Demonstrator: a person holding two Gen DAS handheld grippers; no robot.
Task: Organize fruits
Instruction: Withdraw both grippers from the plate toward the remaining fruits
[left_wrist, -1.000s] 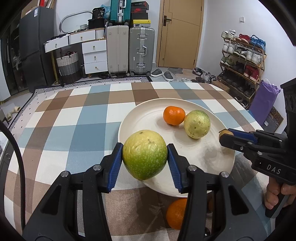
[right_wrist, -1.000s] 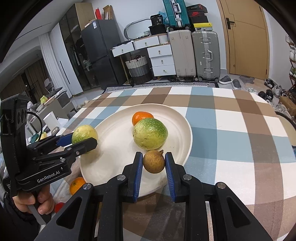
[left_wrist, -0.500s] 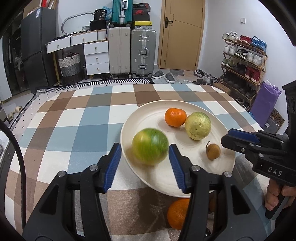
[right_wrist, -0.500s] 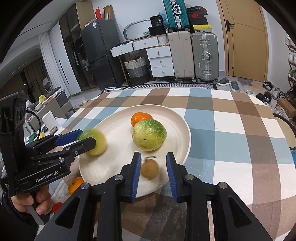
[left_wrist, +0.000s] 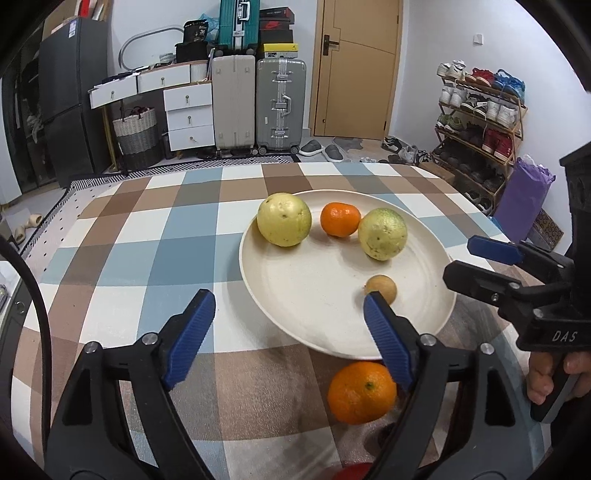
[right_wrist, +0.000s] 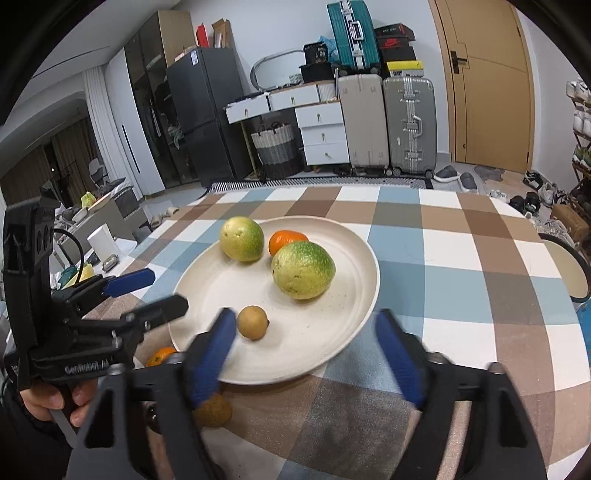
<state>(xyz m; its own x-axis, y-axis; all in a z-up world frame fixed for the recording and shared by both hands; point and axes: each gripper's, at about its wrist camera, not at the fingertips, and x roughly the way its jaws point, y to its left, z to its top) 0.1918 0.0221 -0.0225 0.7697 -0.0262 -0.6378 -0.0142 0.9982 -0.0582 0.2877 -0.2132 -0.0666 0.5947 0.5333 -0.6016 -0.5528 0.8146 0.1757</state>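
Now that both claws have let go, the picture is pretty different from a second ago: back then the left claw (left_wrist: 284, 328) was clamped on a big yellow-green round fruit and the right claw (right_wrist: 306, 354) was pinching a small brown round fruit. Both claws are now spread wide with nothing between the blue pads, pulled back to the near edge of the round cream plate (left_wrist: 295, 325), so that's two more fruits delivered.

Going near to far from the left wrist view: something red (left_wrist: 352, 472) peeks in at the very bottom, too cut off to say what it is. Next, one orange mandarin (left_wrist: 361, 391) sits on the checked-cloth worktop (left_wrist: 110, 258), just outside the plate rim. The right wrist view also shows a second small brown fruit (right_wrist: 213, 410) off the plate, partly behind the pad.

On the plate: the released small brown fruit (left_wrist: 382, 290) at the near right, then the big yellow-green fruit (left_wrist: 283, 219) that rolled to the far left rim, another one like it (left_wrist: 382, 234) at the right, and a small orange mandarin (left_wrist: 340, 219) between them at the back.

Count: two yellow-green fruits, two mandarins, two brown ones. Four on the plate, at least two to go, I reckon.
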